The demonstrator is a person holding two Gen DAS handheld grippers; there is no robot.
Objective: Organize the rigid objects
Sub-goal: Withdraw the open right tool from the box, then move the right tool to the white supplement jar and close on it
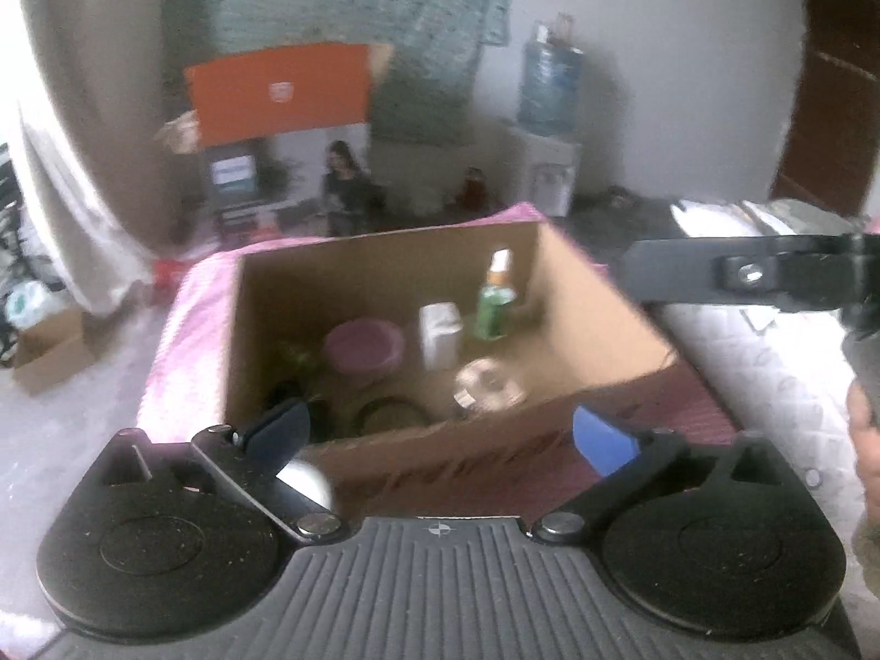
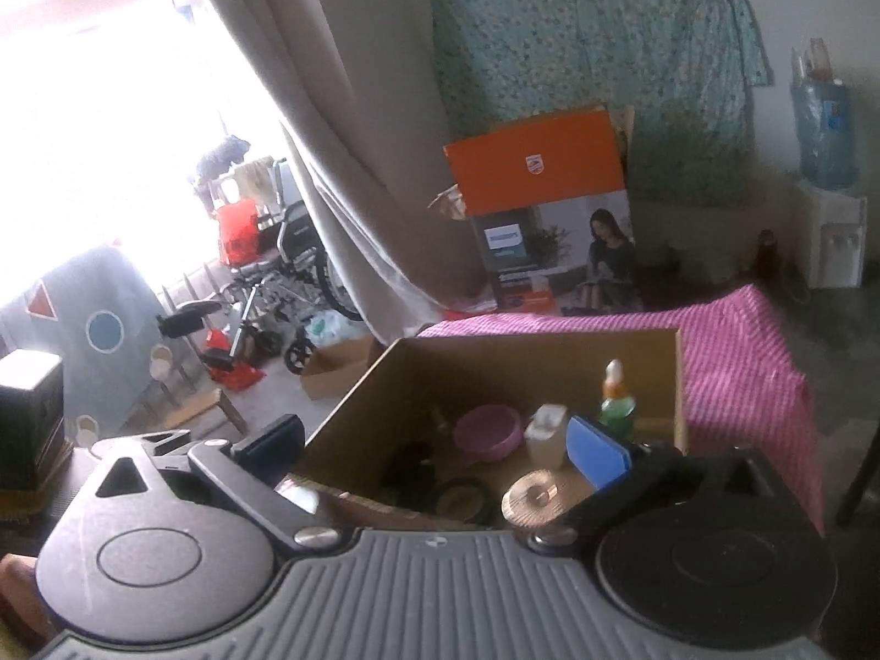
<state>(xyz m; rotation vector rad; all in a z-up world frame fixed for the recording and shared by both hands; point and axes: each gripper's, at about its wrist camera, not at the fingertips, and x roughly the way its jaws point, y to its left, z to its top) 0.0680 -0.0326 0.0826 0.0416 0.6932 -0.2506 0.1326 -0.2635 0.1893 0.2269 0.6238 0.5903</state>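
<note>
An open cardboard box (image 1: 594,319) stands on a pink striped cloth (image 1: 181,330). Inside it are a pink bowl (image 1: 363,344), a white container (image 1: 439,333), a green spray bottle (image 1: 496,297), a round metal lid (image 1: 489,382), a black ring (image 1: 390,412) and a dark plant-like item (image 1: 300,363). My left gripper (image 1: 440,434) is open and empty at the box's near wall. My right gripper (image 2: 434,448) is open and empty above the box (image 2: 363,390); the bowl (image 2: 488,432), the container (image 2: 546,434), the bottle (image 2: 616,401) and the lid (image 2: 532,498) show below it. Part of the right gripper's arm (image 1: 742,275) shows in the left wrist view.
An orange and white appliance carton (image 2: 542,209) stands behind the cloth-covered table. A water dispenser (image 1: 550,126) stands at the back right wall. A curtain (image 2: 352,126), a wheelchair (image 2: 286,269) and a small cardboard box (image 2: 335,366) are on the left. A white mattress (image 1: 770,363) lies to the right.
</note>
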